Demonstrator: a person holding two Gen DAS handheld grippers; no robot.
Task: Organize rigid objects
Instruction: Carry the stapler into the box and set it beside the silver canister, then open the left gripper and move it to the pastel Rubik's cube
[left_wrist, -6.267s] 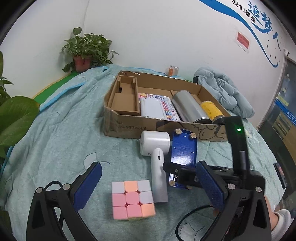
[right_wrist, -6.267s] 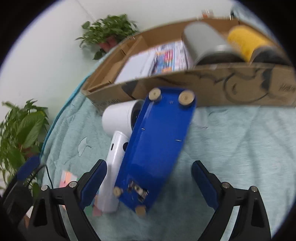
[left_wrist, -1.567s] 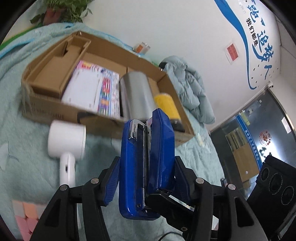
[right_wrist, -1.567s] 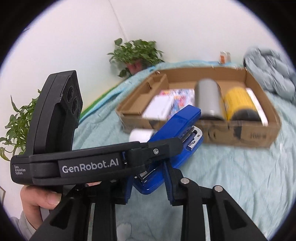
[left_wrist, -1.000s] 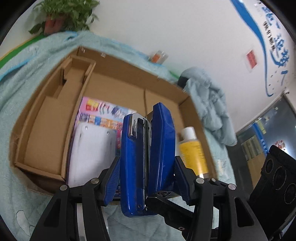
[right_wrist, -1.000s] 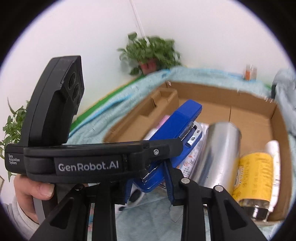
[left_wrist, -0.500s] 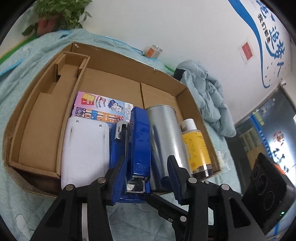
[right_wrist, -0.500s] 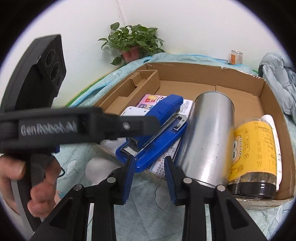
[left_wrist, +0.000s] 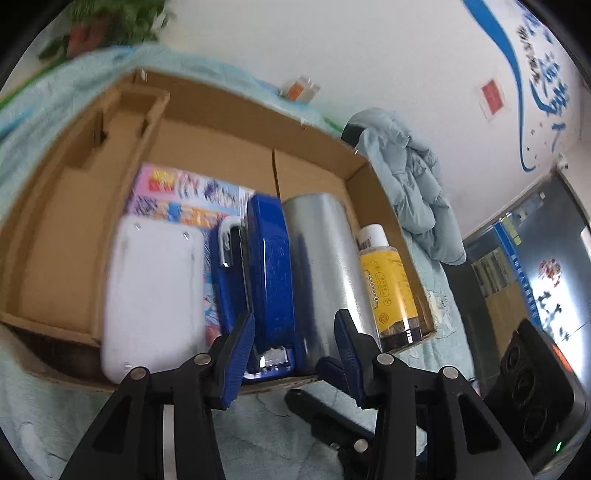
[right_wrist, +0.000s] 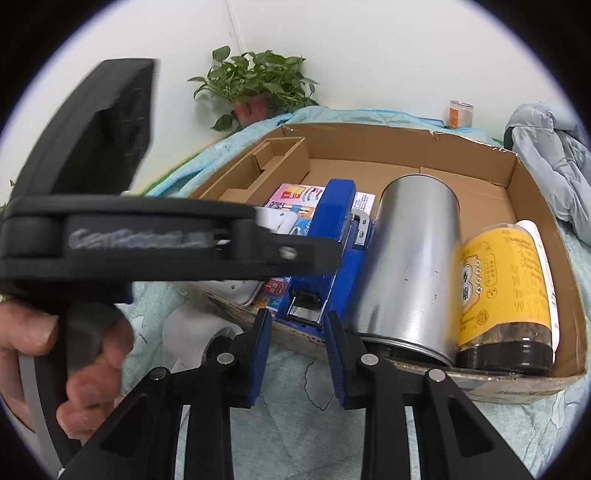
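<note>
Stapler (left_wrist: 271, 280) now set down in box (left_wrist: 207, 110), between white case (left_wrist: 153, 295) and steel can (left_wrist: 325, 273); jaws of left gripper (left_wrist: 295, 354) and right gripper (right_wrist: 297, 350) parted, nothing held. Placement step judged done; withdrawal called for next.

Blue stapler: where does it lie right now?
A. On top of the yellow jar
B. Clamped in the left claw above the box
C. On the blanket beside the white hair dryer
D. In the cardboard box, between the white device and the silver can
D: the blue stapler lies in the cardboard box, with the white device on one side and the silver can on the other.
</note>
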